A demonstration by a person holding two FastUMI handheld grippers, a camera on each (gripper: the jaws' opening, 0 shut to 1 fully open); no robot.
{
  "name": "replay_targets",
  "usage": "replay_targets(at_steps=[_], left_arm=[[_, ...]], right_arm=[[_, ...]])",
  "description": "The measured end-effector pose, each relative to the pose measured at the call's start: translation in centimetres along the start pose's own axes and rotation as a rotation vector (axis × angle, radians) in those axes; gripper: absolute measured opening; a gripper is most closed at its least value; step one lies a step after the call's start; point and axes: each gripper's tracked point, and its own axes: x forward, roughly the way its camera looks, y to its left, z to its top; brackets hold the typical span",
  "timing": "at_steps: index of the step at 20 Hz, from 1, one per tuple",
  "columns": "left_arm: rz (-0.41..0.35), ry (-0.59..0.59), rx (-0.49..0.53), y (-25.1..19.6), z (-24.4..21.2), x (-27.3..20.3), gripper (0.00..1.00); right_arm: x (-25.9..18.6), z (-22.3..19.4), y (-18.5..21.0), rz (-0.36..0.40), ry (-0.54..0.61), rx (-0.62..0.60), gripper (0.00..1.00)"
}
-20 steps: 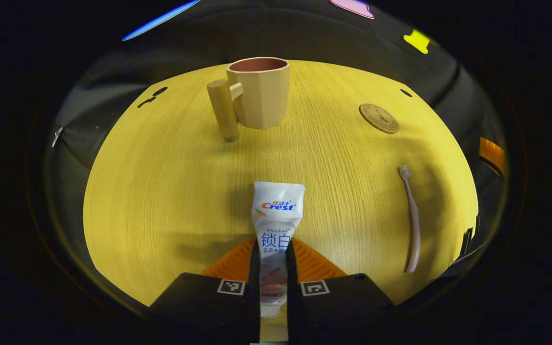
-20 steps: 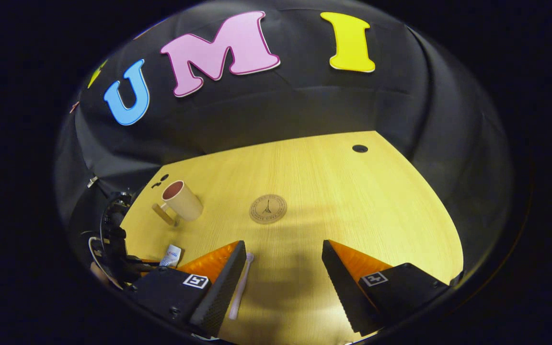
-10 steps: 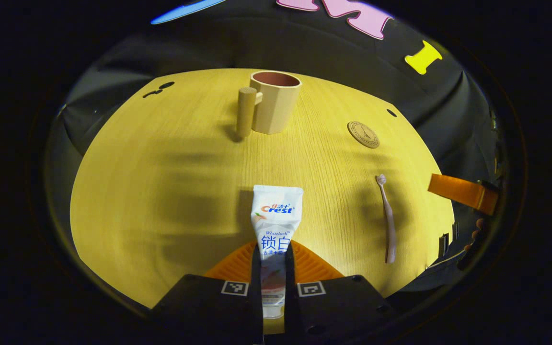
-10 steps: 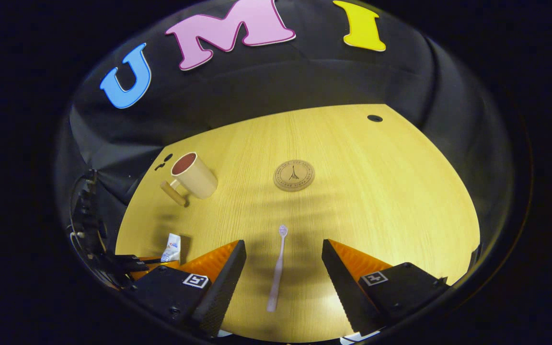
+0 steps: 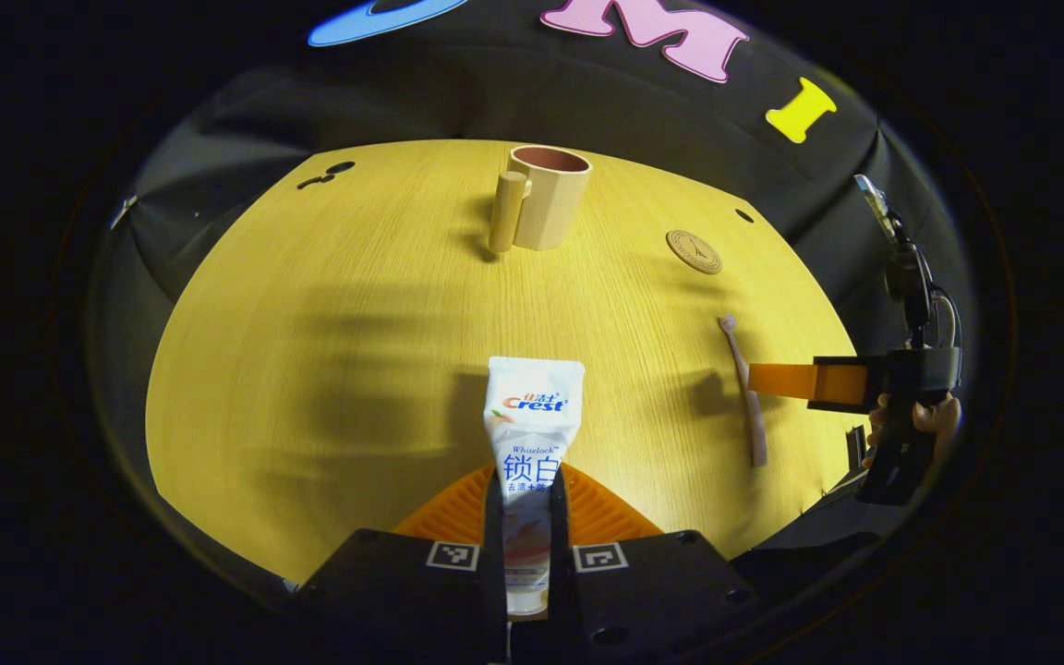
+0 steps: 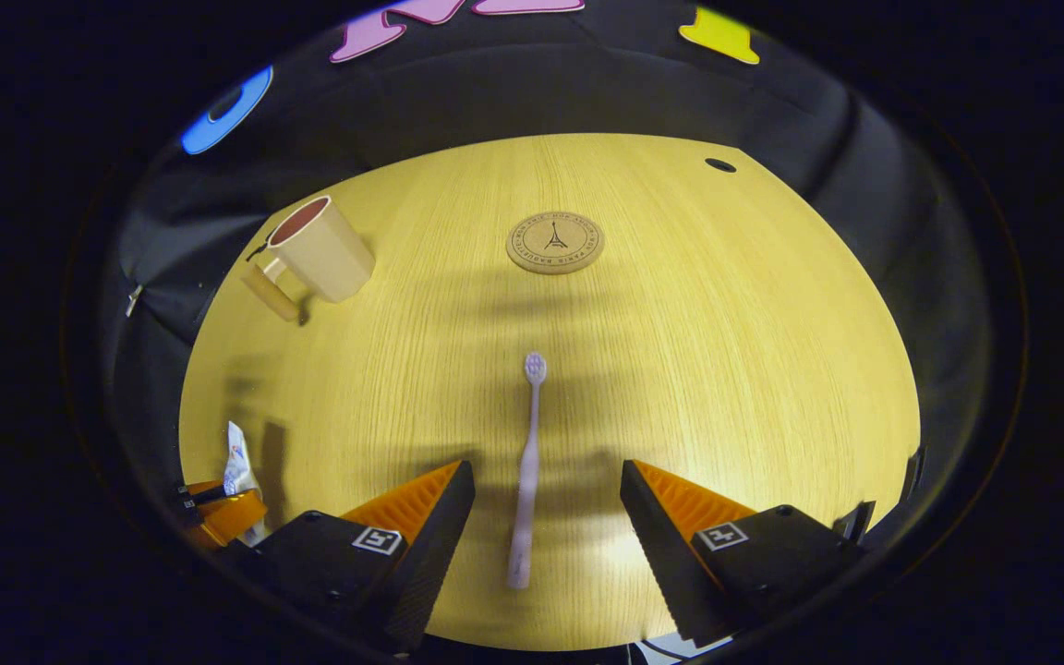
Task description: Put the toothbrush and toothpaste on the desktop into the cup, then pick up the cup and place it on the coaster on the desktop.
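Note:
My left gripper (image 5: pixel 527 517) is shut on the white toothpaste tube (image 5: pixel 532 416), which sticks out forward above the desktop. The beige cup (image 5: pixel 550 196) with its wooden handle stands upright at the far side. A round brown coaster (image 5: pixel 694 251) lies to the right of the cup. The pale pink toothbrush (image 6: pixel 529 462) lies flat on the desktop, its handle between the fingers of my open right gripper (image 6: pixel 546 517), untouched. In the left gripper view the right gripper (image 5: pixel 809 380) hovers over the toothbrush (image 5: pixel 743 379). The right gripper view has the cup (image 6: pixel 320 247) at far left, the coaster (image 6: pixel 555 242) ahead and the toothpaste tube (image 6: pixel 238 466) at lower left.
The yellow wooden desktop (image 5: pixel 356 305) has a small round hole (image 6: pixel 719 165) near its far right corner and dark marks (image 5: pixel 327 175) at far left. A hand (image 5: pixel 920 420) holds the right gripper at the desktop's right edge.
The left gripper has lifted and drawn back with the toothpaste. The right gripper has moved down and left, so the toothbrush handle now lies between its open fingers.

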Motion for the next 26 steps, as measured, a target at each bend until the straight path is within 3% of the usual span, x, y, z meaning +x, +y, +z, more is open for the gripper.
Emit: replay_targets(at_steps=[4,6,8,9,10,11,12,14,15,16,18,22,26], left_arm=[[-0.024,-0.005,-0.042,-0.2,0.0,0.0,0.23],[-0.035,-0.012,-0.051,-0.2,0.2,-0.1,0.28],[-0.044,-0.016,-0.035,0.0,0.3,-0.3,0.23],[-0.046,-0.017,-0.025,0.0,0.3,-0.2,0.23],[-0.046,-0.019,-0.015,0.0,0.2,-0.1,0.23],[-0.047,-0.020,-0.009,0.0,0.3,-0.2,0.23],[-0.049,-0.021,-0.008,0.0,0.2,-0.1,0.23],[-0.054,-0.030,-0.025,-0.1,0.3,-0.1,0.23],[-0.065,-0.026,-0.040,-0.4,0.2,-0.1,0.27],[-0.075,-0.020,-0.050,-0.4,0.3,-0.1,0.23],[-0.076,-0.016,-0.042,-0.2,0.3,-0.1,0.23],[-0.069,-0.015,-0.029,-0.2,0.3,0.0,0.23],[-0.063,-0.039,-0.049,-0.1,1.1,-0.5,0.22]], right_arm=[[0.7,-0.8,0.4,-0.018,0.040,-0.008,0.93],[0.9,-1.4,0.9,-0.021,0.059,0.005,0.86],[1.5,-1.9,0.8,-0.046,0.078,0.000,0.79],[1.5,-1.7,0.6,-0.060,0.074,-0.013,0.70],[1.5,-1.6,0.5,-0.063,0.079,-0.020,0.72],[1.6,-1.8,0.6,-0.065,0.098,-0.017,0.31],[1.6,-1.7,0.5,-0.069,0.109,-0.008,0.47],[1.4,-1.4,0.3,-0.078,0.110,0.020,0.26],[1.7,-1.6,0.3,-0.077,0.118,0.020,0.35],[1.7,-1.4,0.3,-0.072,0.106,0.006,0.34],[1.7,-1.3,0.3,-0.066,0.082,0.002,0.11],[1.6,-1.4,0.5,-0.007,0.063,-0.069,0.08],[1.2,-1.7,0.1,0.024,0.078,-0.016,0.08]])
